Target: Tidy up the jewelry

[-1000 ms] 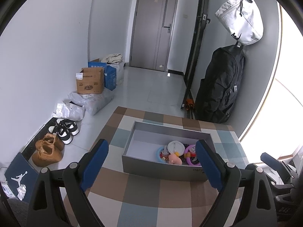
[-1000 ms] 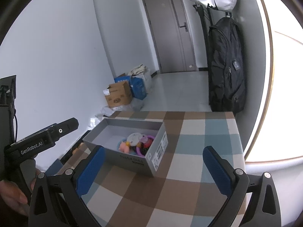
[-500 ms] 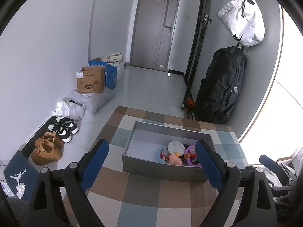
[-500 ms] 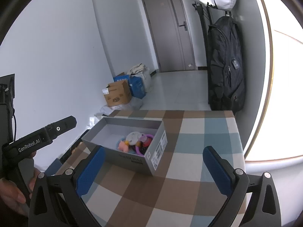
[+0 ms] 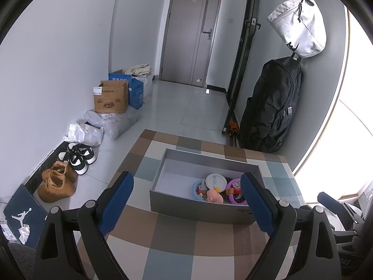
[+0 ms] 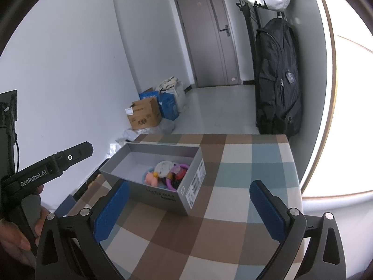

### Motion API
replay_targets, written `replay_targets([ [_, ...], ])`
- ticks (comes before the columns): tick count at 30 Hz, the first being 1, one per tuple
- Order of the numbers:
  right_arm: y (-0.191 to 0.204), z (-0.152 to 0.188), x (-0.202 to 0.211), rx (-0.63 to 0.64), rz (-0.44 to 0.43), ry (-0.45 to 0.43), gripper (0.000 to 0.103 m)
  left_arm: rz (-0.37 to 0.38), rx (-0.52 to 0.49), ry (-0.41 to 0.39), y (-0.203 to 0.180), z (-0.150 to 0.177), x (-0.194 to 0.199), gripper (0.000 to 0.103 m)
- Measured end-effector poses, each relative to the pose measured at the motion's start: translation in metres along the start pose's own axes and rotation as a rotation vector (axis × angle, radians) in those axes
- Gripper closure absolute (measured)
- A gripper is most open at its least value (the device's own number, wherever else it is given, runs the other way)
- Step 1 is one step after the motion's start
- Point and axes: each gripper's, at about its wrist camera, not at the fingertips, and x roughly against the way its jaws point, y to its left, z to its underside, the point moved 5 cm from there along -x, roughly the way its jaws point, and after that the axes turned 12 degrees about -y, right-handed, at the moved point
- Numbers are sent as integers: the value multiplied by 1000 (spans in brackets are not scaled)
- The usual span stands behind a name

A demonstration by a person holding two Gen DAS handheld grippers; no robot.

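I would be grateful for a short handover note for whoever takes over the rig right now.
Left gripper: open, empty, short of the grey box.
Right gripper: open, empty, also short of the box.
The box stands on the checked tablecloth. The jewelry pile sits in one end of it: a purple ring, dark beads, a white round lid and a pink toy.
Done: nothing visibly sorted.
Left: take the pieces out and arrange them.
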Motion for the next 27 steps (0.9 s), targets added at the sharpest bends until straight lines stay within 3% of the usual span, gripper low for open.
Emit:
replay_targets([
  [27, 1, -1, -1, -2, -1, 2, 0, 7, 4, 7, -4, 2, -2, 13],
])
